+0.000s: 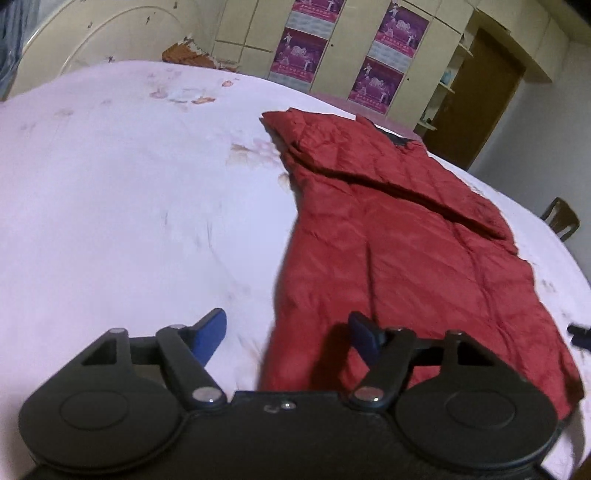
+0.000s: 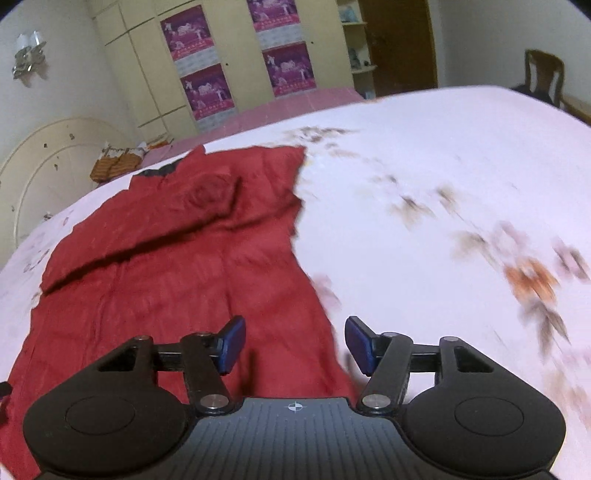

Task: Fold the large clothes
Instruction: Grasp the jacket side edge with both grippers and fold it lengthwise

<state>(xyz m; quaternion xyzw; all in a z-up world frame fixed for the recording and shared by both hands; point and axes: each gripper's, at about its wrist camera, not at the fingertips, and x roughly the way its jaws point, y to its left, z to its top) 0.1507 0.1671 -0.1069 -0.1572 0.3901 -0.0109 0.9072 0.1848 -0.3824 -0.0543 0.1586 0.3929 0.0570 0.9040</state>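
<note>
Left tool [image 1: 288, 334], right tool [image 2: 294, 343] both agape above red jacket [image 1: 406, 251], gripping nothing.

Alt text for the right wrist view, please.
A red quilted jacket lies spread on a white floral bedsheet, one sleeve folded across its body. The open right gripper hovers over its near edge, holding nothing. Behind stand a cream wardrobe and purple posters.

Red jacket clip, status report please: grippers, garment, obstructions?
Left gripper open, empty. Right gripper open, empty. Red jacket flat on bed, sleeve folded across. Nothing in the way.
</note>
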